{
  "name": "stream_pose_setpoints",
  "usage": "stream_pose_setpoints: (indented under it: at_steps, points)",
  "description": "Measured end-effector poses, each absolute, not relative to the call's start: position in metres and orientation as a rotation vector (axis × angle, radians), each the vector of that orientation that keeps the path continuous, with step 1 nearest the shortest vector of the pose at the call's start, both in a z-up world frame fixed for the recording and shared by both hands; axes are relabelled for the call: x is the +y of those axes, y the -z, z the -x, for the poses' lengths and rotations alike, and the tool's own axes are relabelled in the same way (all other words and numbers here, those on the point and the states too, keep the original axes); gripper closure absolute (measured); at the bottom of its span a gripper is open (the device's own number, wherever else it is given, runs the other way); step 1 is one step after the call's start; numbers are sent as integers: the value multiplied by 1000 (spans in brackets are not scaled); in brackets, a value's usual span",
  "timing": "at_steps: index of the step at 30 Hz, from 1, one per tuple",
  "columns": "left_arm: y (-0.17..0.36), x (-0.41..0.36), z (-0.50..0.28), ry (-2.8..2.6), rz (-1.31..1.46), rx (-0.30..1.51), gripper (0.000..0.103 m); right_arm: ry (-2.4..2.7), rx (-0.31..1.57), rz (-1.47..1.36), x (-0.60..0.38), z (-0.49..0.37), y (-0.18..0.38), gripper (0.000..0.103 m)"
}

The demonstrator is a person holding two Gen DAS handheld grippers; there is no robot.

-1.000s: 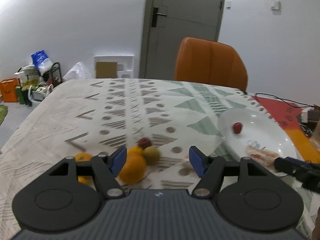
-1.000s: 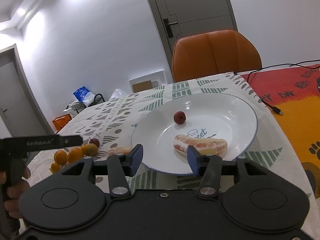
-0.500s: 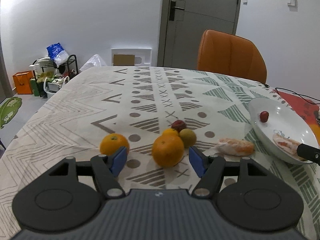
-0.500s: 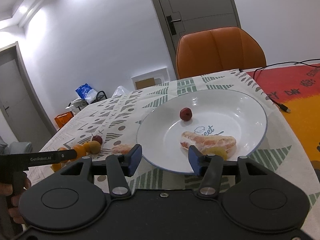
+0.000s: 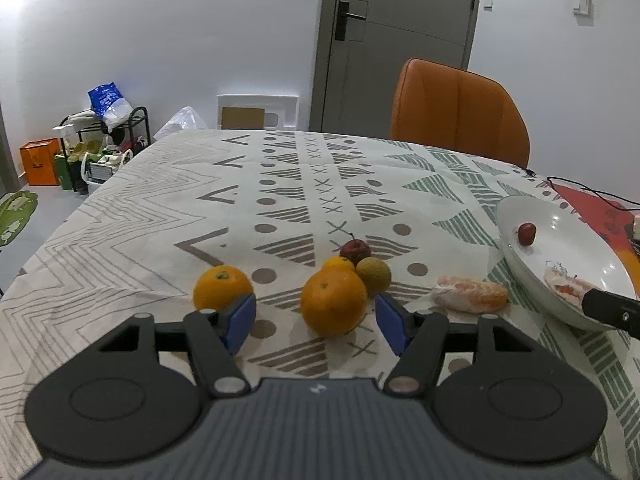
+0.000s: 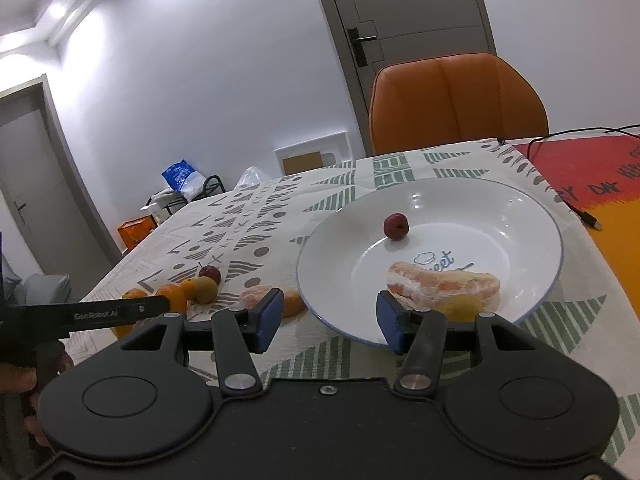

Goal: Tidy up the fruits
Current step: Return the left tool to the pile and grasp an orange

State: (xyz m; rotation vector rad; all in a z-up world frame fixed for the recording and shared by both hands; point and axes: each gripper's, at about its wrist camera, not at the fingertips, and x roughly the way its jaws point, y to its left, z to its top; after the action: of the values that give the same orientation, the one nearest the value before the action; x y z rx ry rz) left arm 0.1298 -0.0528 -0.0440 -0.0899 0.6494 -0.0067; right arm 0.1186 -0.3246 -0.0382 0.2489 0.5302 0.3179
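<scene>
Left wrist view: the left gripper (image 5: 316, 322) has its jaws wide apart and holds nothing. A big orange (image 5: 333, 301) sits on the tablecloth (image 5: 160, 232) just ahead of the gap, nearer the right jaw. A second orange (image 5: 222, 287) lies just beyond the left jaw's tip. Behind the big orange crowd a small orange (image 5: 338, 264), a tan fruit (image 5: 373, 275) and a red fruit (image 5: 354, 249), close together. A peeled segment (image 5: 472, 294) lies on the cloth ahead and right of the right jaw, beside the plate (image 5: 516, 216), which holds a small red fruit (image 5: 526, 233).

Right wrist view: the right gripper (image 6: 329, 315) is also wide open and empty. The plate's near rim lies ahead of the gap. A peeled piece (image 6: 444, 283) rests in the plate just beyond the right jaw, with the small red fruit farther back. A chair (image 6: 456, 100) stands beyond the table.
</scene>
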Motion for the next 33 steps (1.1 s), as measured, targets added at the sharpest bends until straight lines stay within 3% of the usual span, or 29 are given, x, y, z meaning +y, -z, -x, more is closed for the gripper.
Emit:
stream_pose_setpoints:
  at_steps: [6, 8, 33]
  points:
    - [50, -59, -140, 32, 111, 669, 48, -302, 526, -247, -329, -118, 36, 51]
    - [53, -62, -144, 28, 115, 682, 65, -297, 525, -248, -331, -118, 35, 51]
    - [23, -139, -150, 234, 60, 625, 65, -232, 511, -272, -365, -111, 35, 51]
